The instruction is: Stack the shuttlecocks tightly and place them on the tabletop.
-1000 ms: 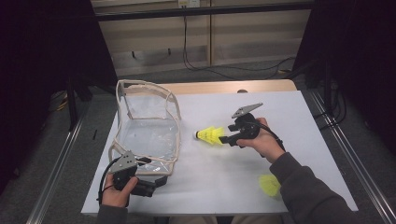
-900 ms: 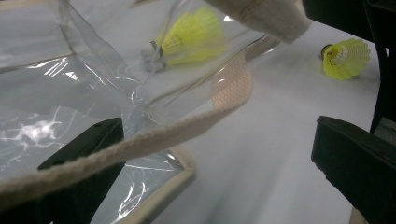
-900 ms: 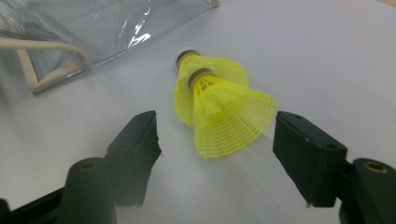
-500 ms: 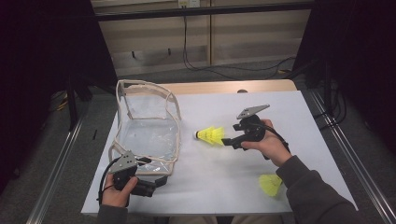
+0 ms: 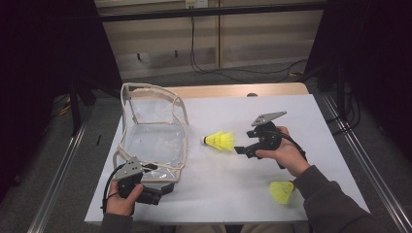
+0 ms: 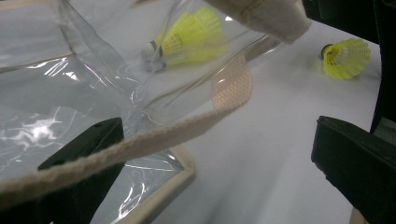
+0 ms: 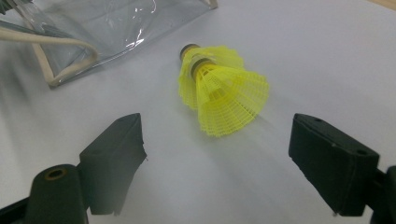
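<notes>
Yellow mesh-skirted plastic shuttlecock (image 5: pixel 221 141) lies on its side on the white table sheet (image 5: pixel 320 126), mid-table, between the clear plastic bag and the right gripper. Long axis runs across the table in the high view: dark-banded cork nose points toward the bag, flared skirt toward the right gripper. In the right gripper view (image 7: pixel 219 91) nose points up and left, skirt opens toward the camera.

Right gripper (image 5: pixel 239 150) sits just beside the skirt, not touching. Jaws have just been opening and stand wide; the shuttlecock lies ahead of the black pads (image 7: pixel 116 154), not between them.

Transparent plastic bag with cream fabric trim (image 5: pixel 155 131) lies to the left, near the nose, its upper part standing up. Left gripper (image 5: pixel 167 187) is at the bag's near corner. In the left gripper view a cream strap (image 6: pixel 154 137) crosses in front of one black pad (image 6: pixel 88 163); the other pad stands far off at right, so the jaws are wide; whether the strap is pinched cannot be told.

Second yellow shuttlecock (image 5: pixel 282 191) lies near the right forearm, well apart from the first.
</notes>
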Tool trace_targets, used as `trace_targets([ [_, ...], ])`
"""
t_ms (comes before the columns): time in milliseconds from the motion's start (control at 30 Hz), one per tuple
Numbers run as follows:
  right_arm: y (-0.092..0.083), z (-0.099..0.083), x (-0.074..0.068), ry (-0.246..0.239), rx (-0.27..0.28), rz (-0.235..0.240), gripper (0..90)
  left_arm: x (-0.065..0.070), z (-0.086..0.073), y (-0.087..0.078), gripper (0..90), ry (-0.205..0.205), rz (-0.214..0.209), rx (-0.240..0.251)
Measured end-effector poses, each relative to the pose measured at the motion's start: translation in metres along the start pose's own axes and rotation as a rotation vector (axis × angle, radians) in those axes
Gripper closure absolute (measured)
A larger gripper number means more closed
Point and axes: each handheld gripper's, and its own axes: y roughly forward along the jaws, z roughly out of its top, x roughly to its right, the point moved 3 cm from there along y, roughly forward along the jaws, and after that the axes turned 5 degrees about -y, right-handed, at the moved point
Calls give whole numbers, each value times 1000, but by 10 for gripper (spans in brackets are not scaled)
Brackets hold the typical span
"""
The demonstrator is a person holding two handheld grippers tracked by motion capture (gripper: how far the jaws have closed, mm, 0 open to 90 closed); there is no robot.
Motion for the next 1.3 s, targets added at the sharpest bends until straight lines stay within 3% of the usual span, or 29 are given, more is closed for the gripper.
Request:
trace_targets([
  [1300, -23, -26, -3, -21, 8, 2, 160, 0, 0, 0, 31, -1, 2, 1],
])
